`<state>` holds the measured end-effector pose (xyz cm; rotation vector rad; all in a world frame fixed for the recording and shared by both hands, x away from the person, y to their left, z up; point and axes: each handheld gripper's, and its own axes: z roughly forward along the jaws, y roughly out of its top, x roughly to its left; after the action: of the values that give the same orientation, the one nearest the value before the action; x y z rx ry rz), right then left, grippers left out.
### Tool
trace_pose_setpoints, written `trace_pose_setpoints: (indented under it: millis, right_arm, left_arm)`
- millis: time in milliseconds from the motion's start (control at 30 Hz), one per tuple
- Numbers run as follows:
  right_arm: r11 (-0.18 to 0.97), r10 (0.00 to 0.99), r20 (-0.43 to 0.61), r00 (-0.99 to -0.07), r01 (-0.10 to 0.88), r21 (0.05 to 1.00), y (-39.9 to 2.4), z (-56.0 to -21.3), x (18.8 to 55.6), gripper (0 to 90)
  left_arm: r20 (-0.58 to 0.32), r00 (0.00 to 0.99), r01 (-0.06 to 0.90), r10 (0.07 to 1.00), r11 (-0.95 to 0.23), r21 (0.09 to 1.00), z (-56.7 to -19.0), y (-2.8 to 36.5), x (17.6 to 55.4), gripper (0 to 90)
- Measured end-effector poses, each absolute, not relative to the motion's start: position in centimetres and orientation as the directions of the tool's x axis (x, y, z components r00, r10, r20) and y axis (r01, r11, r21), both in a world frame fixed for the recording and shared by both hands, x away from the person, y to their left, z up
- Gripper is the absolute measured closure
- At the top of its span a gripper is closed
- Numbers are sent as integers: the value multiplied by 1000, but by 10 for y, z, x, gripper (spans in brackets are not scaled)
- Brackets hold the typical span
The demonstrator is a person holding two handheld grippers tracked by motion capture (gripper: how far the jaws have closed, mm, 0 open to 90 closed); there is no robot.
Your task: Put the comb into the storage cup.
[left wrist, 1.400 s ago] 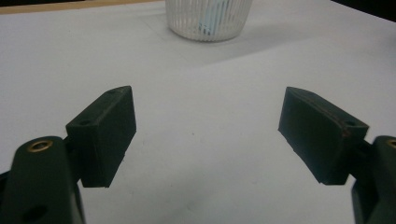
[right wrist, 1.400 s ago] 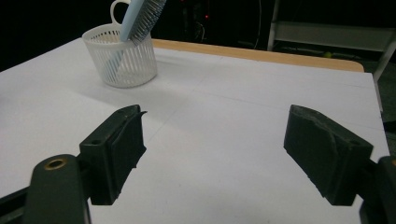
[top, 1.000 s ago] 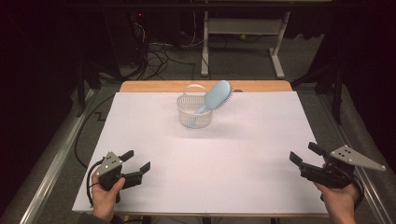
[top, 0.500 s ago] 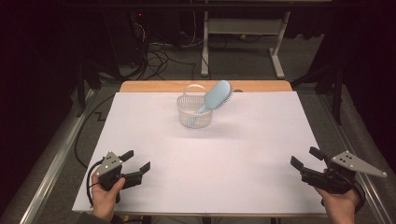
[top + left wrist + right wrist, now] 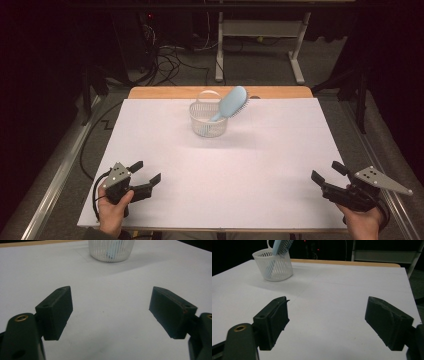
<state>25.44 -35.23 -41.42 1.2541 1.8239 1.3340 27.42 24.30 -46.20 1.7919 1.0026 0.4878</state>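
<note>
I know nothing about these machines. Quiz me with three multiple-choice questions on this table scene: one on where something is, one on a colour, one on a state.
1. Where is the hairbrush?
A. flat on the table
B. standing in the white basket
C. held in the tongs

2. What colour is the hairbrush?
A. light blue
B. red
C. black

3. How are the left tongs and right tongs?
A. both shut
B. one shut on the brush
C. both open and empty

Answers:
1. B, its handle sits inside the basket while its head leans out over the rim.
2. A, the back of its head is pale blue.
3. C, each gripper view shows jaws wide apart with bare white table between.
</note>
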Motion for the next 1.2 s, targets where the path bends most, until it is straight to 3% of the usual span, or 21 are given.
trace_pose_setpoints:
  millis: [1200]
  right_arm:
    - [49,916,111,-385,382,923,-355,-442,255,194]
  left_arm:
    - [-116,570,415,814,-163,895,-462,246,272,200]
